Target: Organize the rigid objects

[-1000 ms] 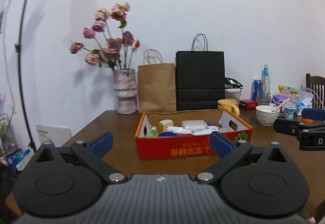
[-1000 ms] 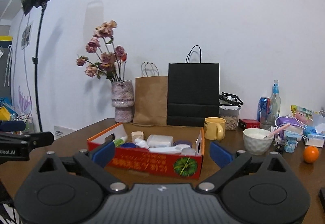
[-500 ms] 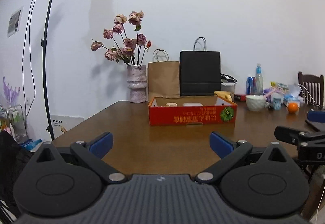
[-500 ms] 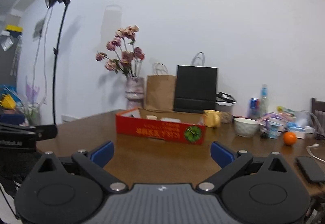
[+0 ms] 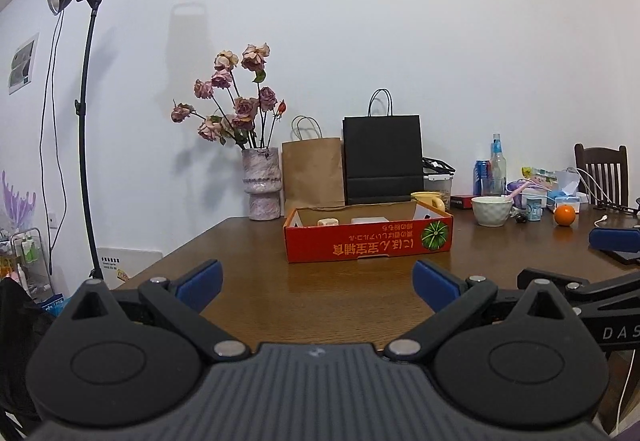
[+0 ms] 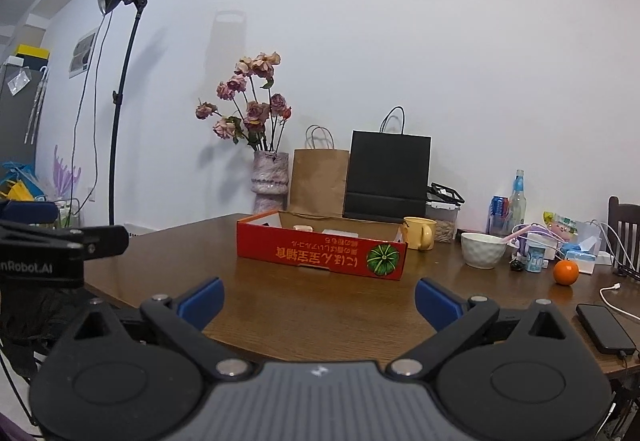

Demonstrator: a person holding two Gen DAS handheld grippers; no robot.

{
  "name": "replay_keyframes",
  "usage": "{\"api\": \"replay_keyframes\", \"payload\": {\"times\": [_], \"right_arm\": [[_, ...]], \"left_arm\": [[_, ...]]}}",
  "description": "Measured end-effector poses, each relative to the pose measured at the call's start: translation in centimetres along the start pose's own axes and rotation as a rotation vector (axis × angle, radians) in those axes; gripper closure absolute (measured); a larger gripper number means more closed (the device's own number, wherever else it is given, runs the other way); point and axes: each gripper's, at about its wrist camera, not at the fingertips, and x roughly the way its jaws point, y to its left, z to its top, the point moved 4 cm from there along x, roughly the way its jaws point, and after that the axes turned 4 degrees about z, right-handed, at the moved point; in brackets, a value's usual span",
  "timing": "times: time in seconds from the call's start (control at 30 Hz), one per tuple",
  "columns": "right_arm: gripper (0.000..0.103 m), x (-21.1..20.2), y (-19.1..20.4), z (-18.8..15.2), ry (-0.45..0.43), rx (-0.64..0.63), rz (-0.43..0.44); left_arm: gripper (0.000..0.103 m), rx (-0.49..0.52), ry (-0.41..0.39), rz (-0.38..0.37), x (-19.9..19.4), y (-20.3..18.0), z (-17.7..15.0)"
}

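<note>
A: Left wrist view: the left tongs (image 5: 316, 281) gape apart, holding nothing; the red box (image 5: 368, 237) sits far across the desk (image 5: 260, 293).

B: Right wrist view: the right tongs (image 6: 318, 299) are likewise apart and holding nothing. Best to approach level, aiming for 1 item over the box's near wall.

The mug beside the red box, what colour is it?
The mug is pale yellow, standing just right of the red box. The right wrist view shows it best.

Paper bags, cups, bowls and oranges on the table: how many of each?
Paper bags: 2, brown and black
Cups: 1, yellow
Bowls: 1, white
Oranges: 1
Total: 5
</note>
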Motion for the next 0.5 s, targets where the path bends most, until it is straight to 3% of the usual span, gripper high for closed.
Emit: {"api": "replay_keyframes", "payload": {"times": [0.5], "right_arm": [[0.001, 0.1, 0.15, -0.04, 0.001, 0.003, 0.011]], "left_arm": [[0.0, 0.005, -0.009, 0.003, -0.22, 0.02, -0.07]]}}
